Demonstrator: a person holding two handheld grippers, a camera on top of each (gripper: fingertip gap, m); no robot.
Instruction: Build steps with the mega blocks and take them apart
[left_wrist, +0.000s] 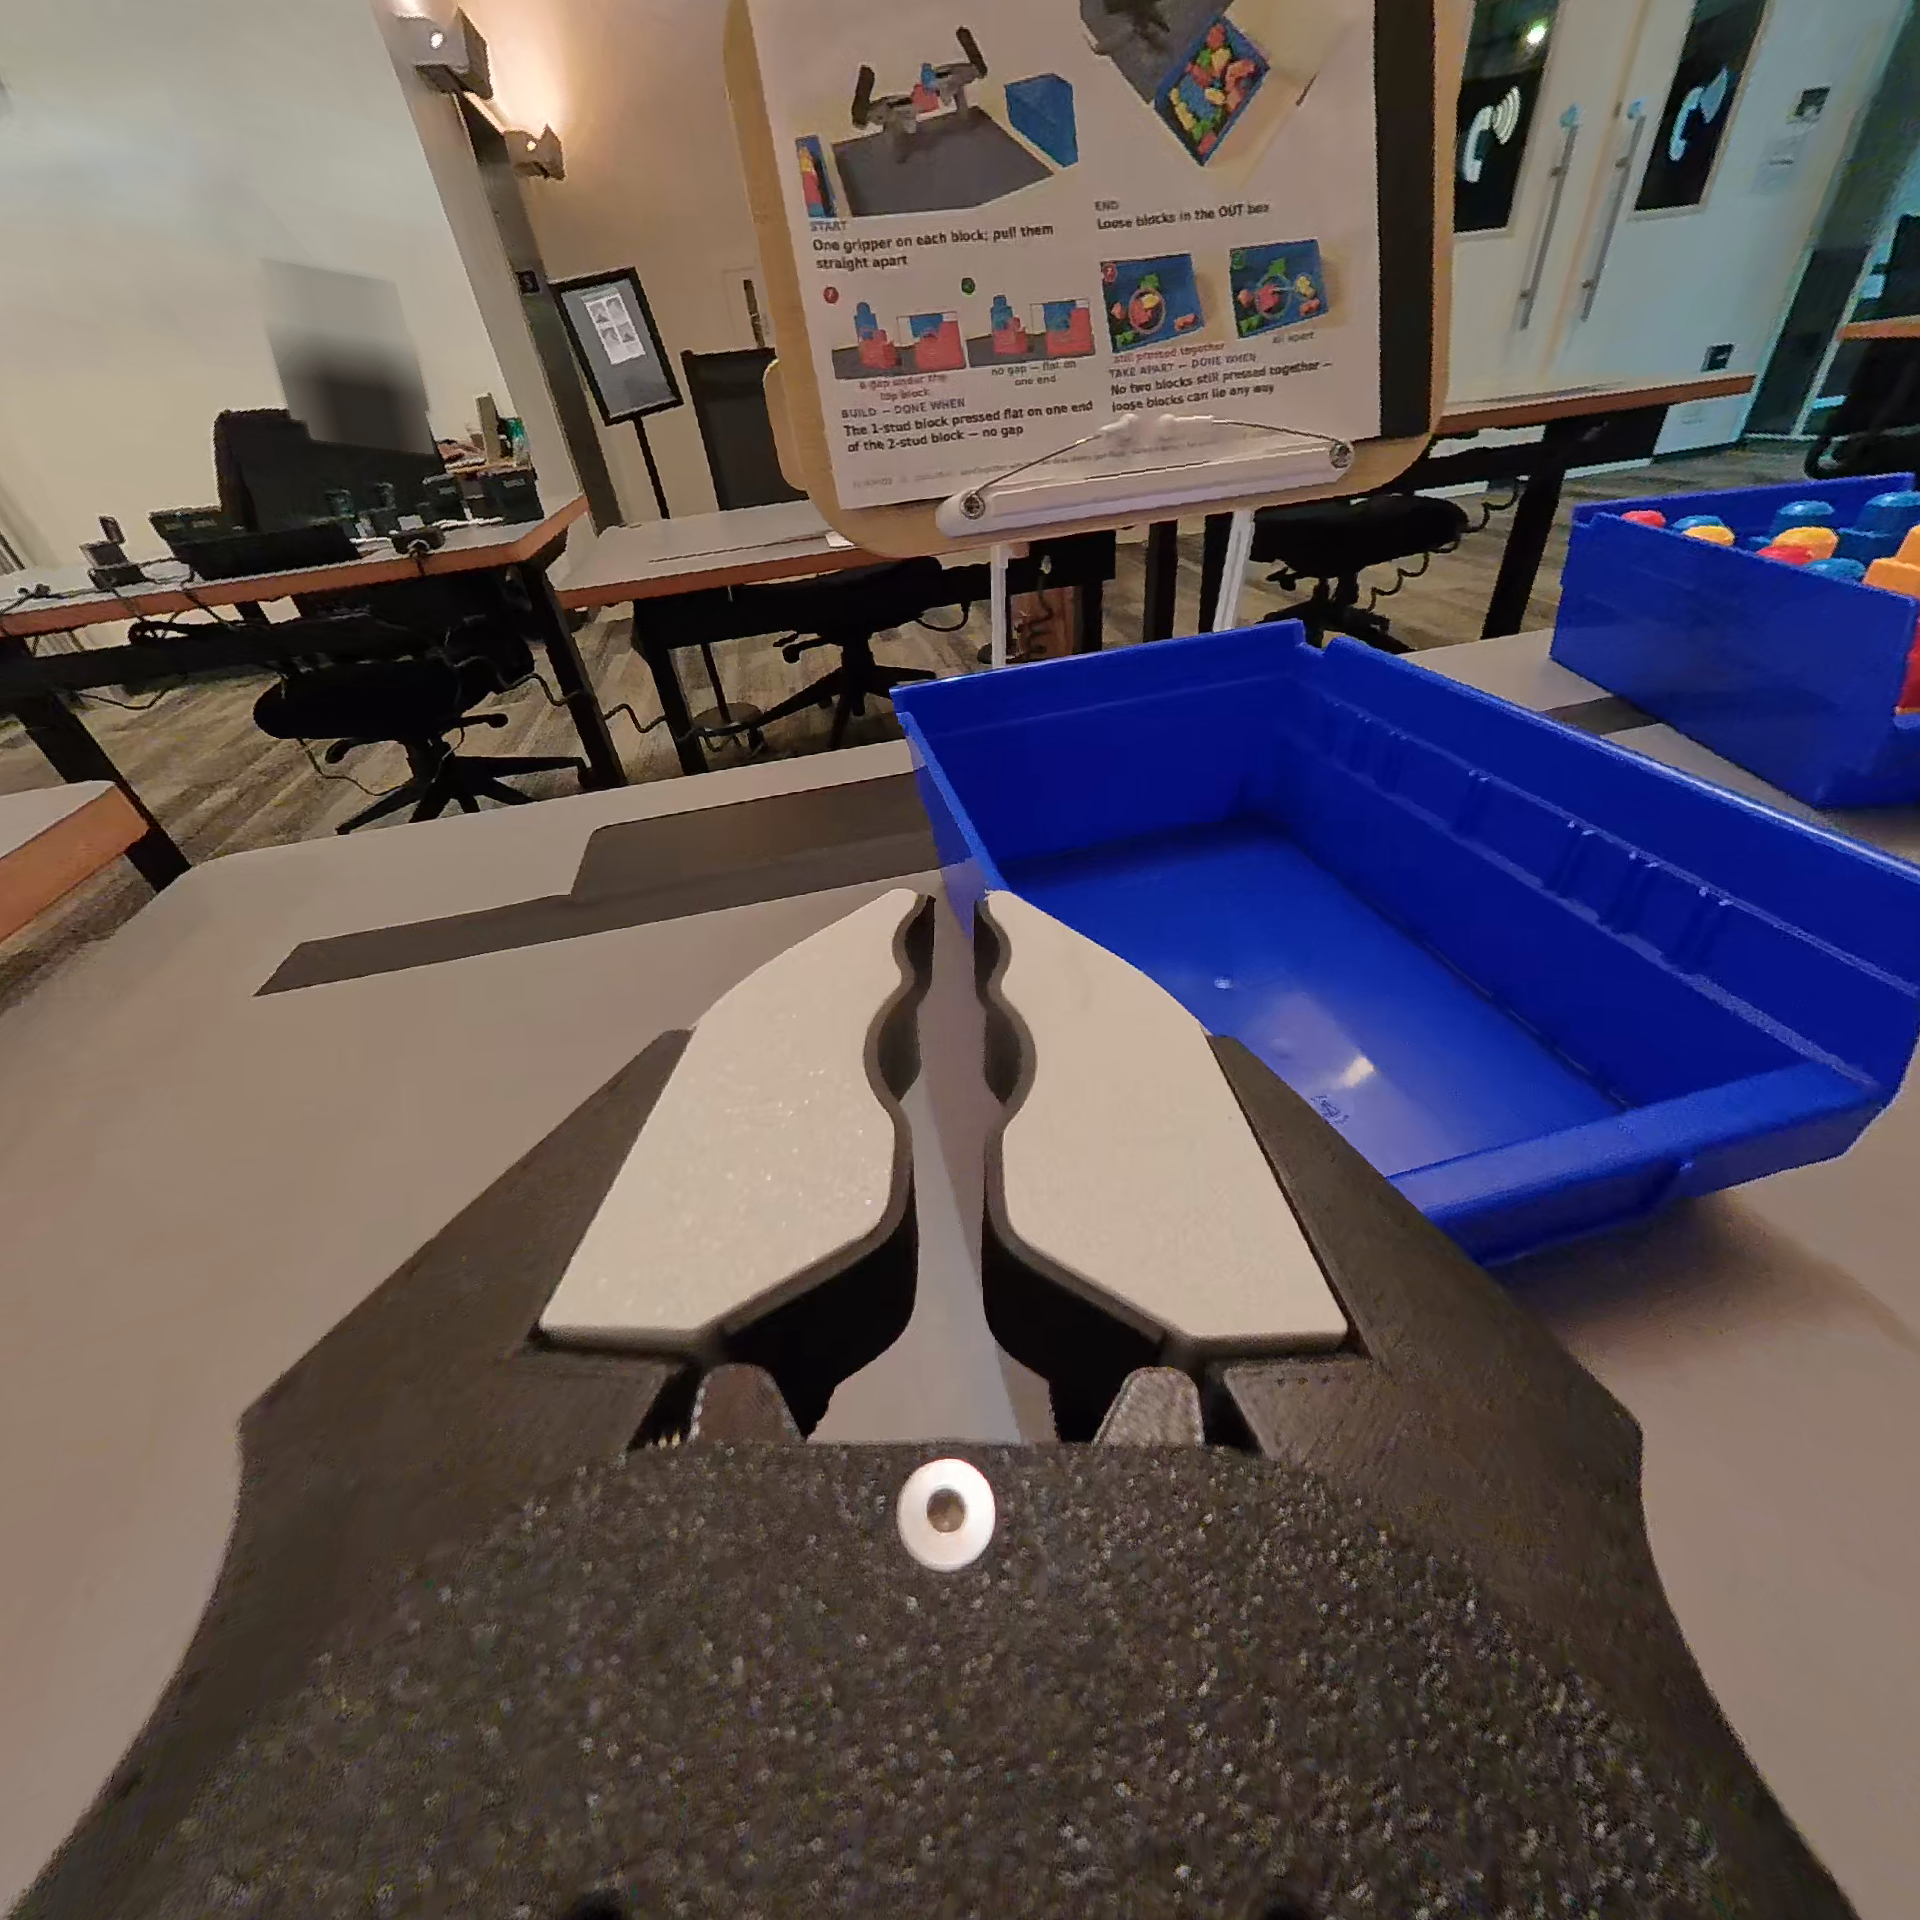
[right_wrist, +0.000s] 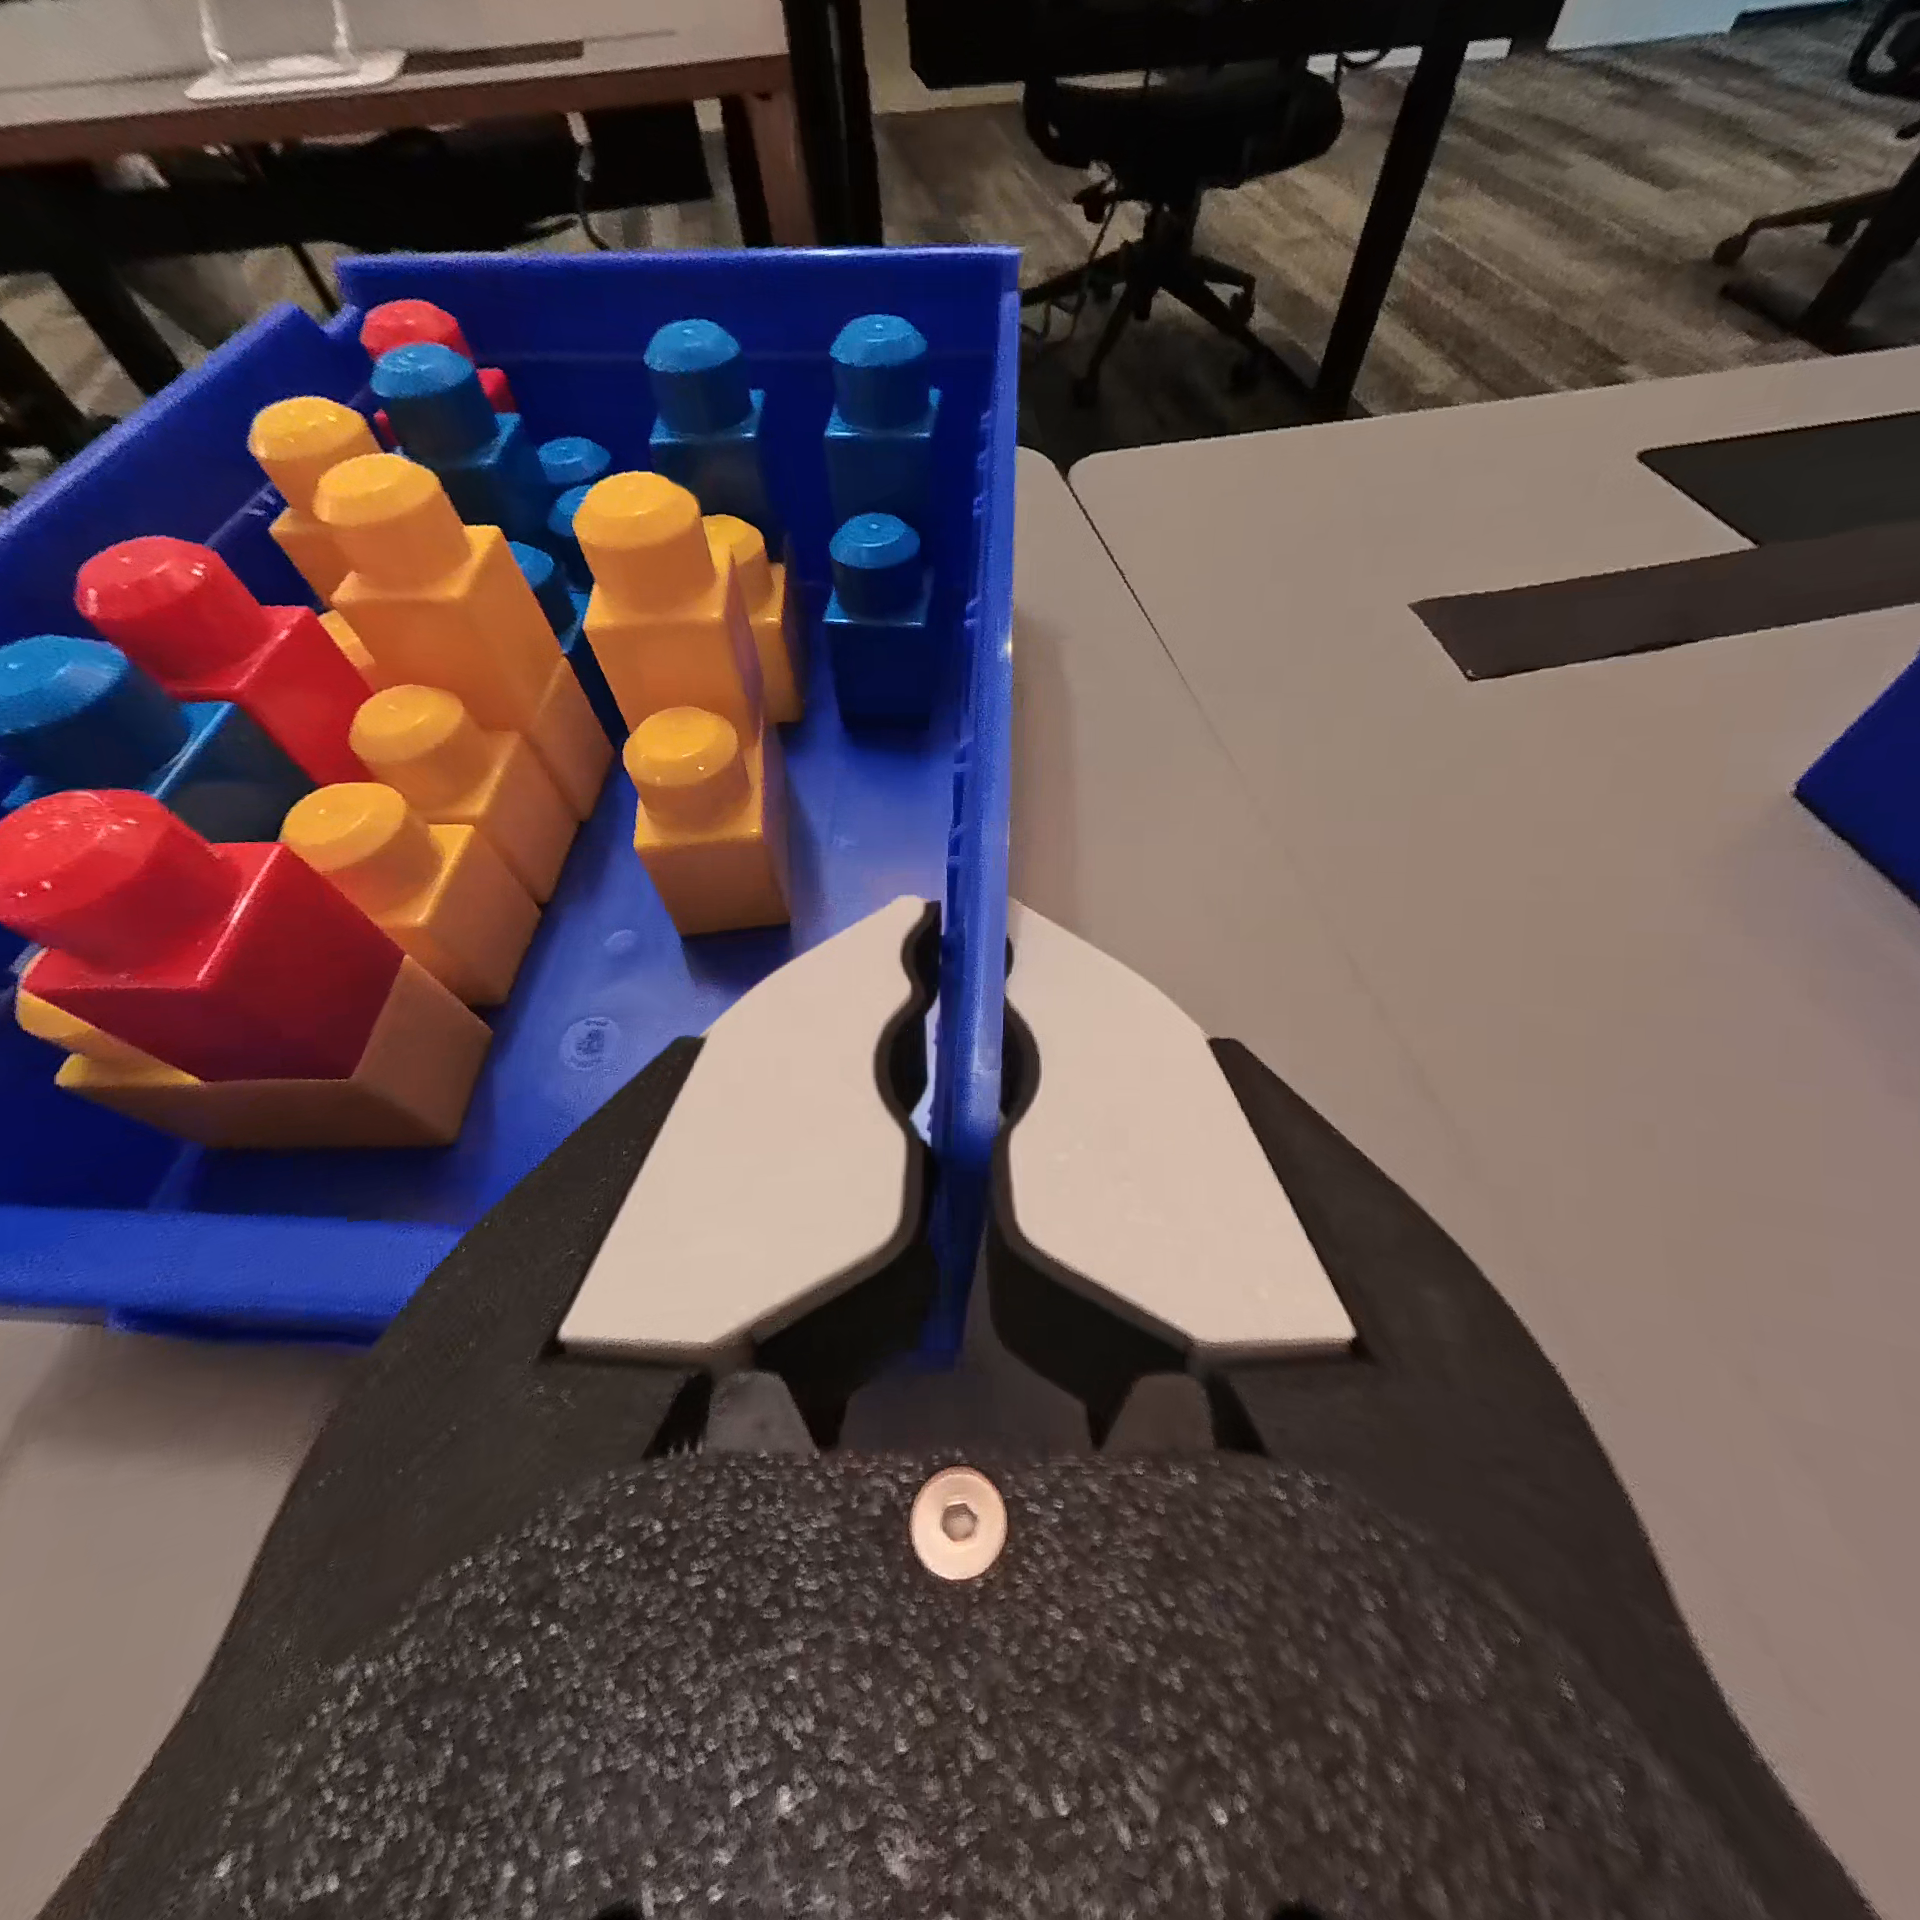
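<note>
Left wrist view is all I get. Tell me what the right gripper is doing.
Observer: The right gripper has its jaws shut on the side wall of the blue plastic bin that holds the blocks.
Operator: Describe the load in there.
Observer: Plastic blocks stand studs up, many stacked as steps: yellow blocks, red blocks, blue blocks.
Operator: Find me bare space inside.
Observer: A strip of bin floor beside the gripped wall is bare.
</note>
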